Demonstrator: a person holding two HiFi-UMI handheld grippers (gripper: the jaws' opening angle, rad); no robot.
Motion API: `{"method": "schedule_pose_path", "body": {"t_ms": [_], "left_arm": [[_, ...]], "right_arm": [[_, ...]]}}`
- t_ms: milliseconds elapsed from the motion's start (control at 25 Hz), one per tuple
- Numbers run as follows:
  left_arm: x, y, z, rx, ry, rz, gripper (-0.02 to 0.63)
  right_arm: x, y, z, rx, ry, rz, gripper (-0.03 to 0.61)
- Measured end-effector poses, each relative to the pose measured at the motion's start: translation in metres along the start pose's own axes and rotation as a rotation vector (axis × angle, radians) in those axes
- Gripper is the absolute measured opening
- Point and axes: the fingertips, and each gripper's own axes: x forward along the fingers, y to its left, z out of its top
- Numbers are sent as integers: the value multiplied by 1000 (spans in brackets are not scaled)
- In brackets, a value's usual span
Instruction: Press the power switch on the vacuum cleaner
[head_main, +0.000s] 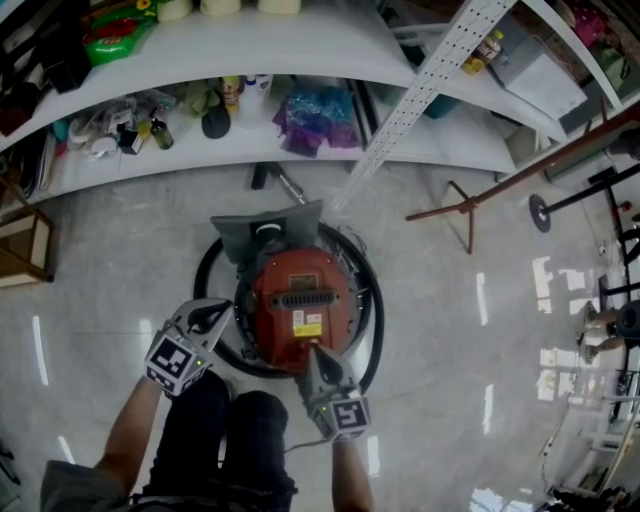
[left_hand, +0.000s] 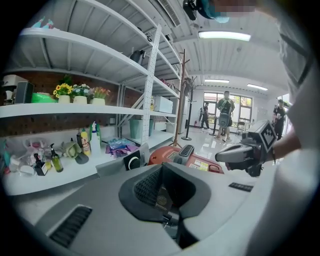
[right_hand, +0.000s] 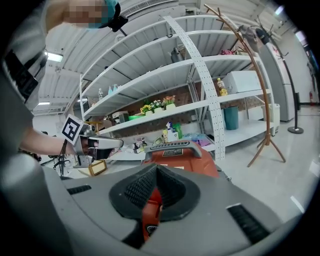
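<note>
Shut, or near enough: on the right gripper (head_main: 312, 352) only a thin slit between the jaws, with a strip of red body showing through it in the right gripper view and nothing clamped. Tips down at the near edge of the vacuum cleaner (head_main: 278, 285), seemingly touching its red top just beside the yellow label (head_main: 309, 324). Cannot single out the power switch itself.

Closed as well on the left gripper (head_main: 225, 308), jaws together and empty. Held level just off the vacuum cleaner's left side, tips aimed at it, clear of the body.

Round and red, standing on the pale floor (head_main: 450, 320) right in front of the person's knees. Black handle (head_main: 300, 299) across the top, black hose (head_main: 372, 320) looped around the base, grey nozzle (head_main: 290, 222) lying at the far side.

Beyond that, a white shelf (head_main: 420, 150) with bottles (head_main: 160, 130) and small clutter. To the right, a brown coat stand (head_main: 470, 210).
</note>
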Motion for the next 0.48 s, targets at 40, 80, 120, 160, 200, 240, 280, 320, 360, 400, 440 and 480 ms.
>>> {"method": "schedule_pose_path", "body": {"t_ms": [40, 80, 120, 160, 200, 240, 280, 320, 360, 400, 440, 480], "left_arm": [[3, 1, 0, 5, -2, -5, 9], [5, 1, 0, 10, -6, -12, 9], [7, 2, -1, 16, -13, -21, 9], [9, 3, -1, 22, -20, -29, 9], [11, 4, -3, 27, -26, -36, 9], [13, 5, -4, 28, -31, -41, 8], [16, 6, -7, 32, -31, -46, 8], [18, 6, -10, 43, -28, -53, 9], [22, 6, -14, 54, -27, -58, 9], [24, 6, -16, 58, -30, -60, 8], [26, 6, -18, 58, -34, -60, 8], [27, 6, -18, 53, -40, -59, 9]], "right_arm": [[1, 0, 0, -4, -1, 6, 5], [2, 1, 0, -7, -4, 11, 5], [3, 1, 0, -10, -6, 14, 5], [4, 2, 0, -13, -5, 15, 4], [6, 3, -2, -19, -4, 17, 5], [9, 4, -3, -26, -5, 21, 5], [11, 5, -5, -28, -9, 25, 5], [12, 6, -7, -26, -12, 28, 5], [13, 7, -8, -24, -17, 31, 5], [13, 8, -10, -23, -20, 35, 5], [14, 9, -11, -22, -22, 38, 5], [13, 10, -11, -20, -25, 40, 5]]}}
